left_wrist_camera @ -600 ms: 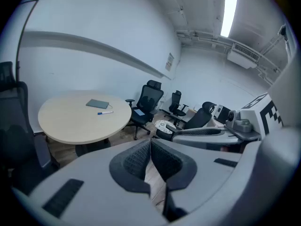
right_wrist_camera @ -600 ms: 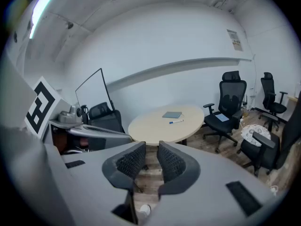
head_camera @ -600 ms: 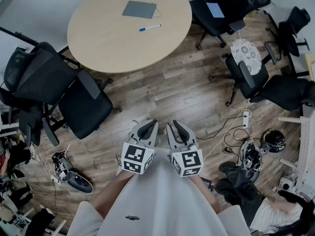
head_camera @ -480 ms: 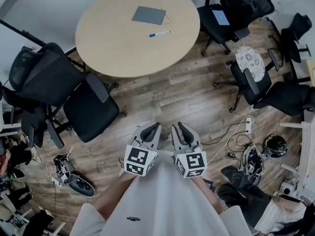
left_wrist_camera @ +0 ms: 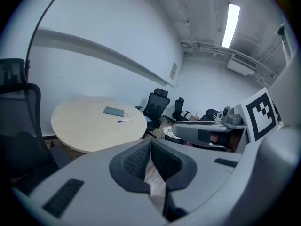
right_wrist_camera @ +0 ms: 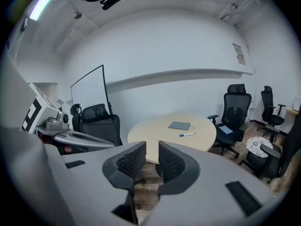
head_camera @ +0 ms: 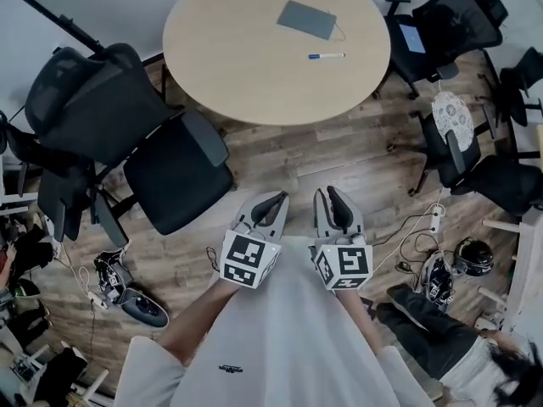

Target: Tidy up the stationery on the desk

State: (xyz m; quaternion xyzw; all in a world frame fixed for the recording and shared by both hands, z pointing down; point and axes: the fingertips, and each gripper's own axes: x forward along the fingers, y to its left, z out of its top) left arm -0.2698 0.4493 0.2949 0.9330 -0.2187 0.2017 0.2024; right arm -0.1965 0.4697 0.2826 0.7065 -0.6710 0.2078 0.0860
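The marker and grey notebook lie on the round table, far away. The left gripper is pinched closed on nothing. The right gripper gapes a little, empty. The marker looks light and slippery, so pinch its middle.

I see a round pale-beige wooden table, a flat slate-grey notebook, a blue-tipped white marker pen and a black office chair.
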